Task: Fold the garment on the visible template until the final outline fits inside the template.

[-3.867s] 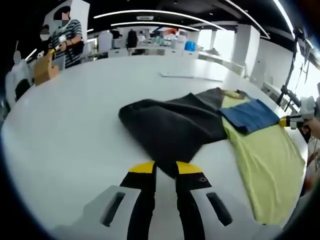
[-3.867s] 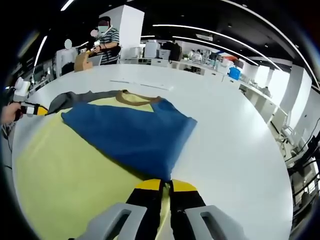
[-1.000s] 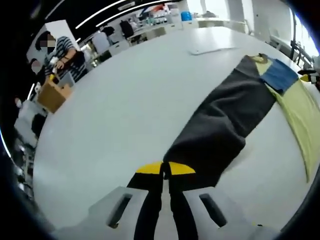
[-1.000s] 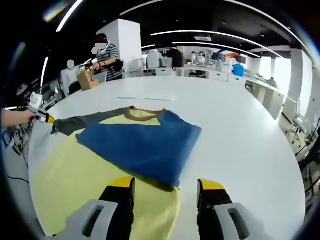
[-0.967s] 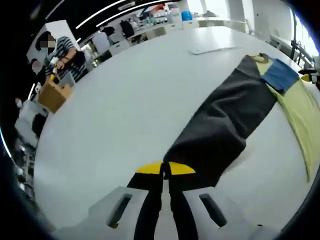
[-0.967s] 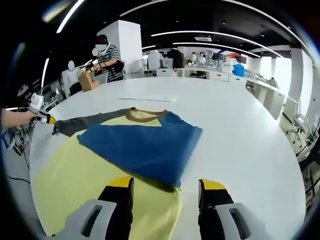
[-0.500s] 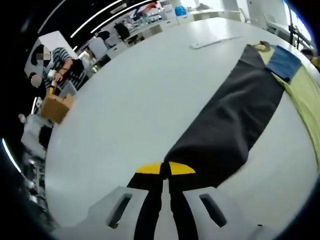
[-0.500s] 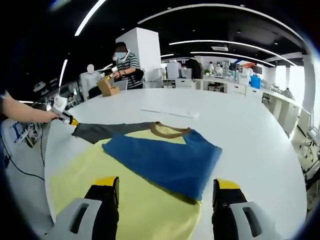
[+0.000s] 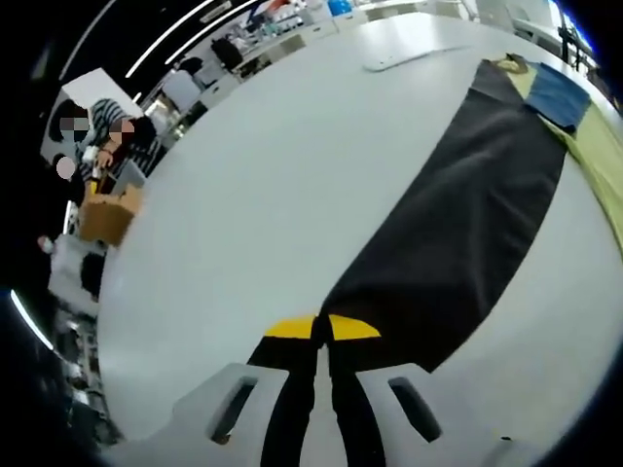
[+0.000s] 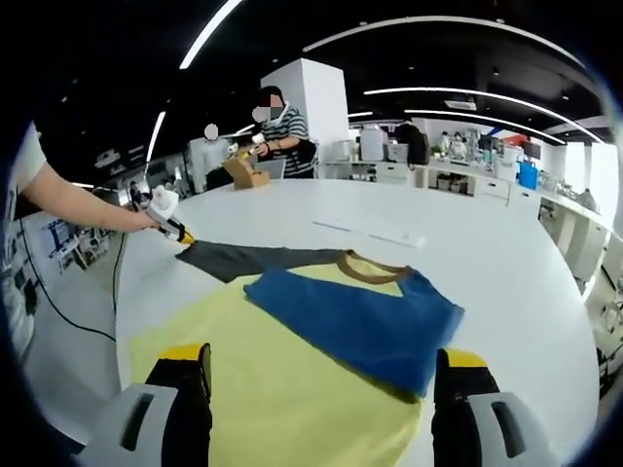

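One sleeve is being drawn out: the left gripper (image 9: 322,329), jaws clenched on the cuff of the dark grey sleeve (image 9: 467,224), has pulled it from a bunched heap into a long flat strip across the white table (image 9: 263,175). The right gripper (image 10: 321,365), which was clamped on the blue sleeve (image 10: 365,316), is now standing with jaws released and wide. The garment (image 10: 282,389) is lying spread, yellow body uppermost; the inspector judges folding is only beginning.
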A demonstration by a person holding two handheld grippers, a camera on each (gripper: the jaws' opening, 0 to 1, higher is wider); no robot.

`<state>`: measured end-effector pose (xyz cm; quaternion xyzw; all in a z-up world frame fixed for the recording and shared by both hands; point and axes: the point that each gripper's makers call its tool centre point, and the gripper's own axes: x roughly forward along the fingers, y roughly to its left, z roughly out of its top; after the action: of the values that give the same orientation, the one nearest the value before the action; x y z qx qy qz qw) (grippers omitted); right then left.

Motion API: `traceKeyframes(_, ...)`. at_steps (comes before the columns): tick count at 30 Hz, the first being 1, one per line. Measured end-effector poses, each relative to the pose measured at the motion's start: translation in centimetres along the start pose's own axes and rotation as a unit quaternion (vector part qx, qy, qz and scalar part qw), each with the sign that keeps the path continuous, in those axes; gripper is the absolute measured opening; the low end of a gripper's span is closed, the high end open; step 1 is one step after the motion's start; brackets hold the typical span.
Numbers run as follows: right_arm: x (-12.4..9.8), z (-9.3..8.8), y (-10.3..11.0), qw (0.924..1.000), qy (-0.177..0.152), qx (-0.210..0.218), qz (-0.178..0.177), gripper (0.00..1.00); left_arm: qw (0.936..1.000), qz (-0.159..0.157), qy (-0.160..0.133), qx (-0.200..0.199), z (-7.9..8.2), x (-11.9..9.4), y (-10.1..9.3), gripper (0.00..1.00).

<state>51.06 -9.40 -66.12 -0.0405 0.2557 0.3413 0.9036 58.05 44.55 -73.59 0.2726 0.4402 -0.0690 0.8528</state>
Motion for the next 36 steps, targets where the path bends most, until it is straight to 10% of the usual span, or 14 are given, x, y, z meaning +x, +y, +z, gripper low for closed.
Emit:
traceKeyframes(9, -0.5, -0.1, 0.2, 1.0000, 0.004, -0.006, 0.000, 0.96, 0.9992, 0.027, 0.022, -0.022, -1.4, -0.3, 1.2, 0.03)
traceKeyframes(14, -0.7, 0.1, 0.4, 1.0000, 0.003, -0.007, 0.000, 0.96, 0.9947, 0.011, -0.015, -0.101, -1.0, -1.0, 1.2, 0.14)
traceKeyframes(18, -0.8, 0.3, 0.7, 1.0000, 0.001, -0.009, 0.002, 0.96, 0.9710, -0.026, -0.082, -0.223, 0.6, -1.9, 0.9, 0.21)
traceKeyframes(25, -0.9, 0.2, 1.0, 0.9999, 0.004, -0.017, 0.002, 0.97, 0.9446, -0.048, -0.121, -0.301, 0.8, -3.1, 0.5, 0.33)
traceKeyframes(36, -1.8, 0.2, 1.8, 0.9997, 0.002, -0.022, 0.006, 0.99, 0.9317, -0.053, -0.132, -0.334, -0.2, -4.1, -0.9, 0.42)
